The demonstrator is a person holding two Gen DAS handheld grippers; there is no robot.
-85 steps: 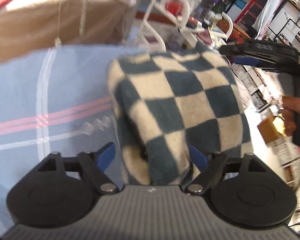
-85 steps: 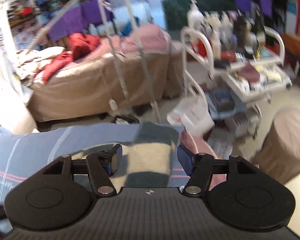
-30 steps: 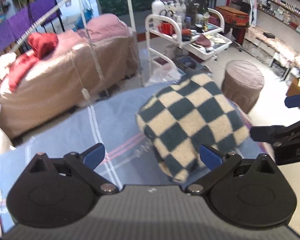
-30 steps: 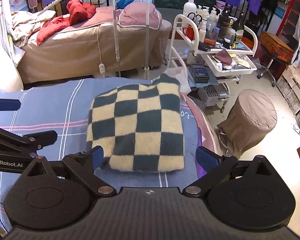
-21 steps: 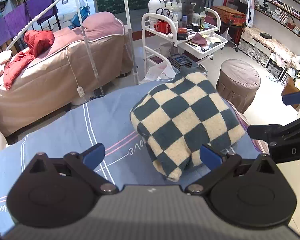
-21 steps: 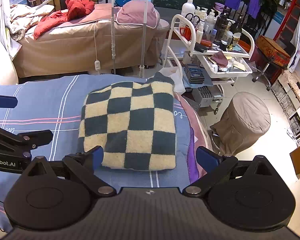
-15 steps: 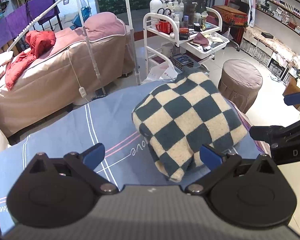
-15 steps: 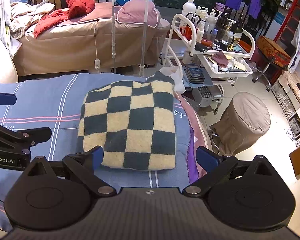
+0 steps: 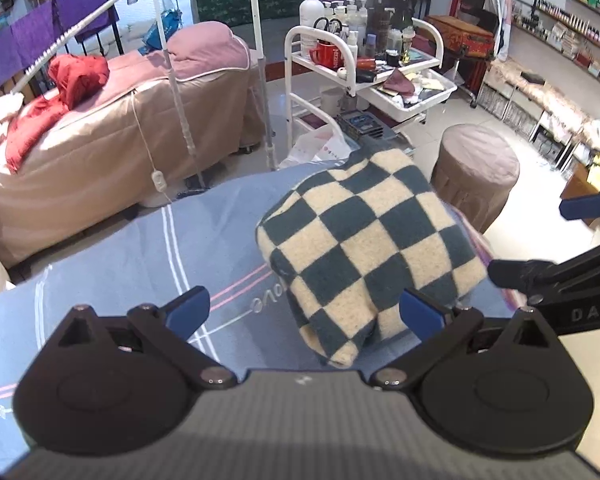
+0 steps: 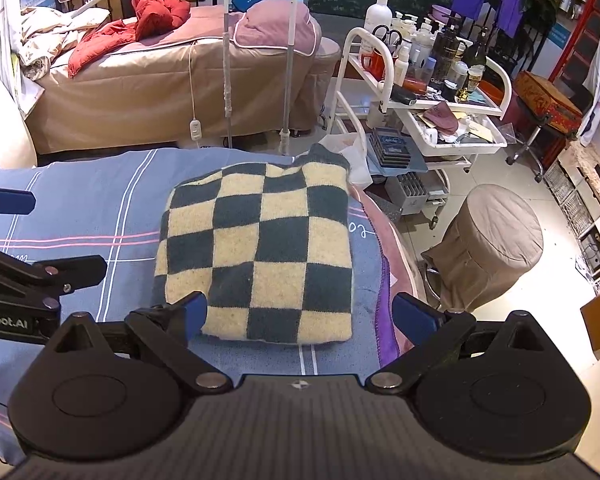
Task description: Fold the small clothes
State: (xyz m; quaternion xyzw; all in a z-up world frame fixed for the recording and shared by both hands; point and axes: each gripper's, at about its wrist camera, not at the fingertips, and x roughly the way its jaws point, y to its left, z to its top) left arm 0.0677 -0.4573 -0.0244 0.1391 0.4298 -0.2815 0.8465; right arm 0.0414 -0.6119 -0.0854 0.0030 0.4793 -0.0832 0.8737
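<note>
Checkered cloth [image 10: 260, 252] lies folded ahead of right claw [image 10: 300, 314].

folded dark-green-and-cream checkered garment [image 10: 260, 252], flat on the blue striped sheet [image 10: 100, 200]

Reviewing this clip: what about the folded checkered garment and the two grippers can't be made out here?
- Checkered garment: its type and inner folds are hidden beneath its top layer in both views.
- Its near edge, left wrist view: partly covered by the left hand-held gripper.
- Right hand-held gripper: hands holding either tool are out of frame.
</note>
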